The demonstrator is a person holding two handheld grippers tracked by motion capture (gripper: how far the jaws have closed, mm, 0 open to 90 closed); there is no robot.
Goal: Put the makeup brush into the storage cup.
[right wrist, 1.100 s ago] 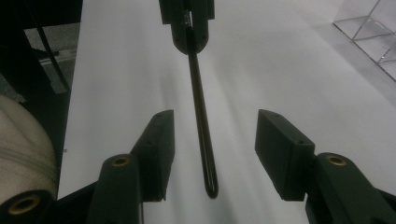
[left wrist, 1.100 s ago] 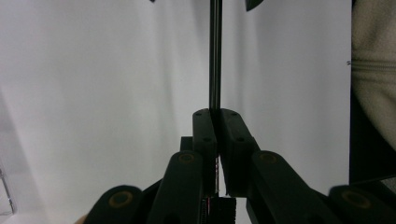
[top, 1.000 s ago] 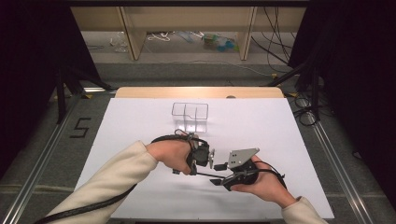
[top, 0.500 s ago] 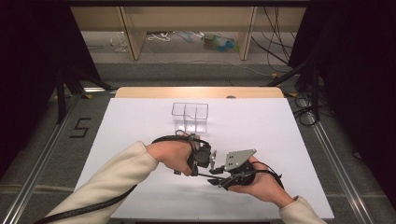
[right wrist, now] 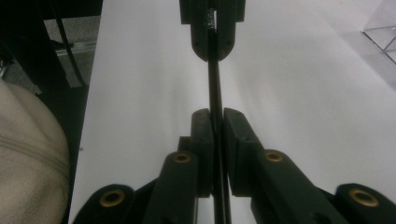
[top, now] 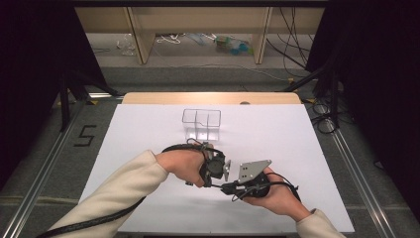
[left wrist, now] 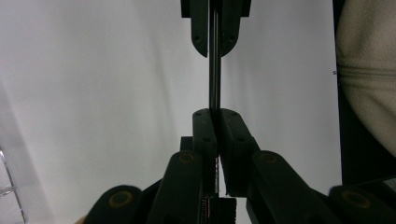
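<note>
A thin black rod (left wrist: 215, 79) runs straight between my two grippers, which face each other tip to tip over the white sheet. The left gripper (left wrist: 215, 116) is shut on one end of it. The right gripper (right wrist: 215, 116) has just been closing its jaws and is now shut on the other end of the rod (right wrist: 214, 84). In the high view the left gripper (top: 218, 178) and right gripper (top: 233, 187) meet near the table's front middle, each held in a hand. The rod itself is too thin to make out there.
A clear plastic box (top: 200, 124) with two compartments stands at the back middle of the white sheet (top: 297, 148); its corner shows as the clear box (right wrist: 380, 32) in the right gripper view. Cream sleeves lie over the table's front edge.
The right gripper's jaws, spread apart a second ago, have come together on the rod. Both hands have stayed where they were.
</note>
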